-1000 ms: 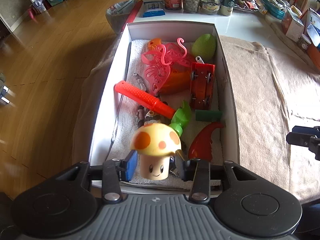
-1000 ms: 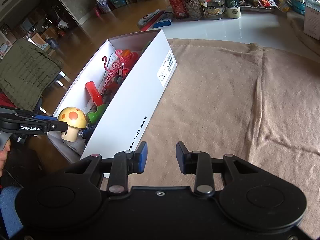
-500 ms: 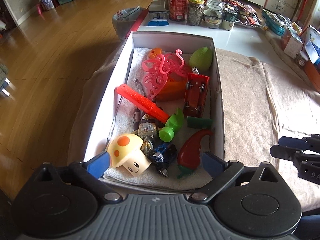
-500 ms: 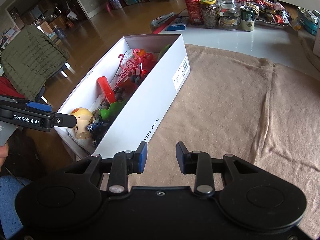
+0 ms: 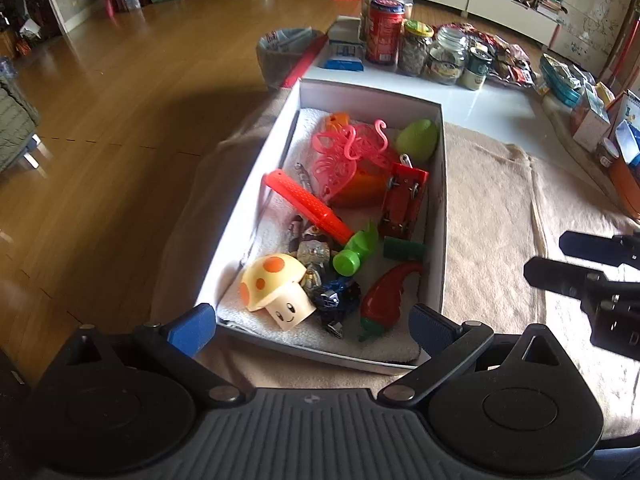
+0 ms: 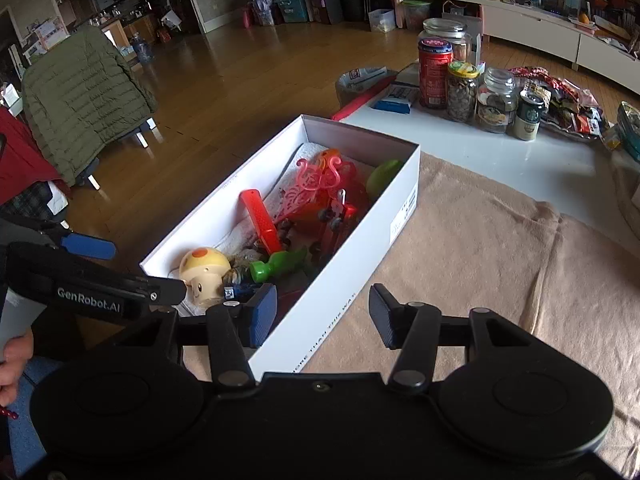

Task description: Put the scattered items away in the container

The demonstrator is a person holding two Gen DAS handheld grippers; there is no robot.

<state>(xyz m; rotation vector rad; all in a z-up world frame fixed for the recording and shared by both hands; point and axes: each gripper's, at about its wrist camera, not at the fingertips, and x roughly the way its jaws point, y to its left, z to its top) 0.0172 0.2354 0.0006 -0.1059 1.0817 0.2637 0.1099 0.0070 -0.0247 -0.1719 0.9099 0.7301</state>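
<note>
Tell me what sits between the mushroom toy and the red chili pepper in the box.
In the left wrist view, a crumpled blue foil-like item lies between the mushroom toy and the red chili pepper.

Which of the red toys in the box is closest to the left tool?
The red chili pepper, lying at the near end of the box beside the mushroom. The red car and red handle lie farther back.

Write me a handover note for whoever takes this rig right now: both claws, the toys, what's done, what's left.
Left claw: open, empty, at the near end of the white cardboard box.
Right claw: open, empty, over the box's near right corner.
Yellow mushroom toy with orange spots: lying tilted in the box's near left corner, beside the red plastic chilli and green plastic bottle.
Done: every toy in view is inside the box.
Left: none visible on the beige towel; check out-of-view areas.
</note>
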